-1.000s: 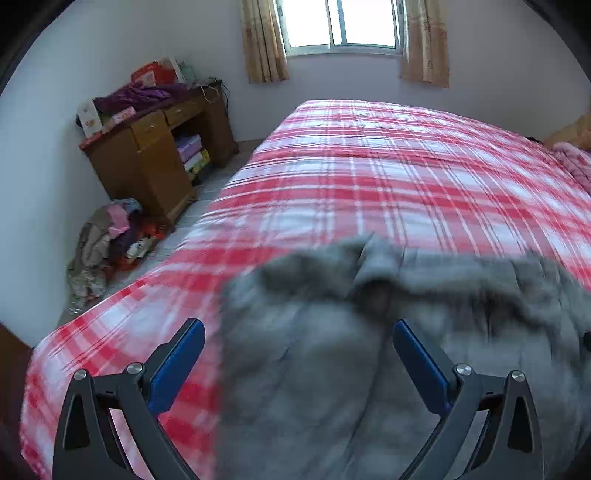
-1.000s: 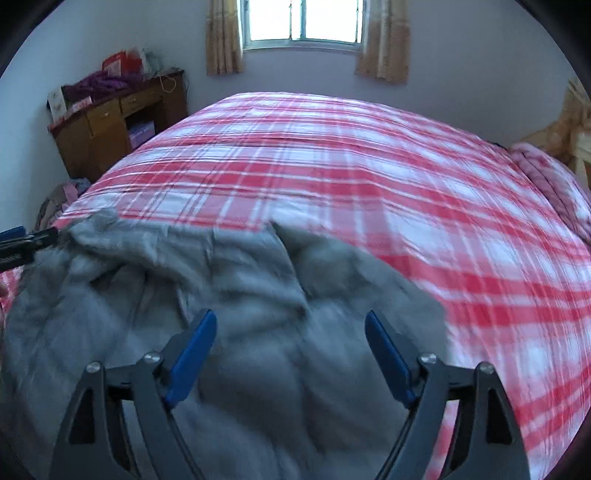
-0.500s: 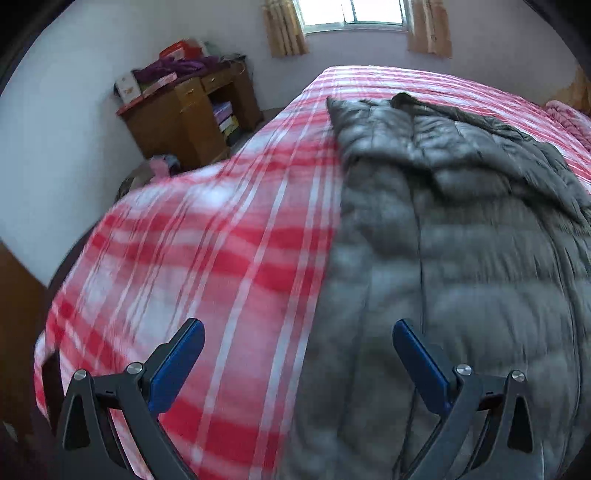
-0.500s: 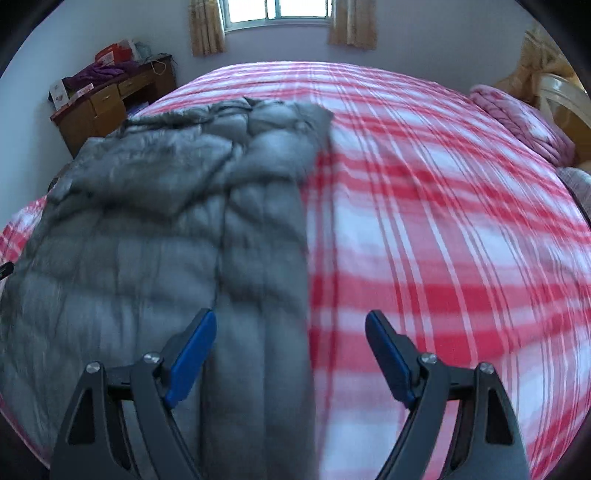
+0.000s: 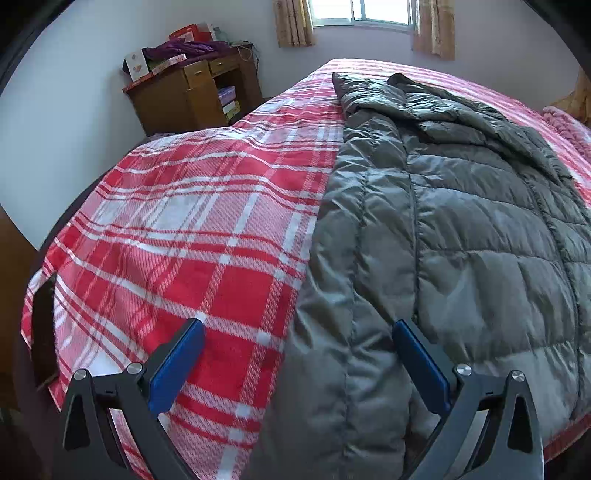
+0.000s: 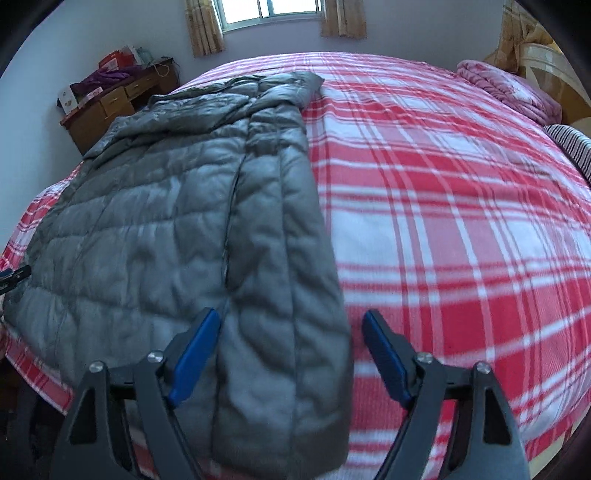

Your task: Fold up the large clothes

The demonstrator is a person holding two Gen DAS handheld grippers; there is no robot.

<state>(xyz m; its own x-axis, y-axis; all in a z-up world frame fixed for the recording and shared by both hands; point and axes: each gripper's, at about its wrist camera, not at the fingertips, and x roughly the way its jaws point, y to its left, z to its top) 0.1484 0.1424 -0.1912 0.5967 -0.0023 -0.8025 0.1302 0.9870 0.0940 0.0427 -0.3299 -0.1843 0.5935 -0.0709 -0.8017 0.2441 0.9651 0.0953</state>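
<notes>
Claws [image 5: 297, 345] [image 6: 291, 336] over jacket [image 6: 192, 221] lengthwise toward window [image 6: 273, 11]

Open plaid bed [image 6: 461, 206] is lying bare and unobstructed to the right of the grey quilted coat [image 6: 192, 206], giving a tool free passage as far as the pink folded blanket [image 6: 506, 88] sitting at the far right corner. On the other side, a narrower bare strip of bed [image 5: 192, 221] is running beside the coat's [image 5: 461, 221] left edge. The cluttered wooden desk [image 5: 192, 96] is standing against the wall, well apart beyond the far left bed edge.
</notes>
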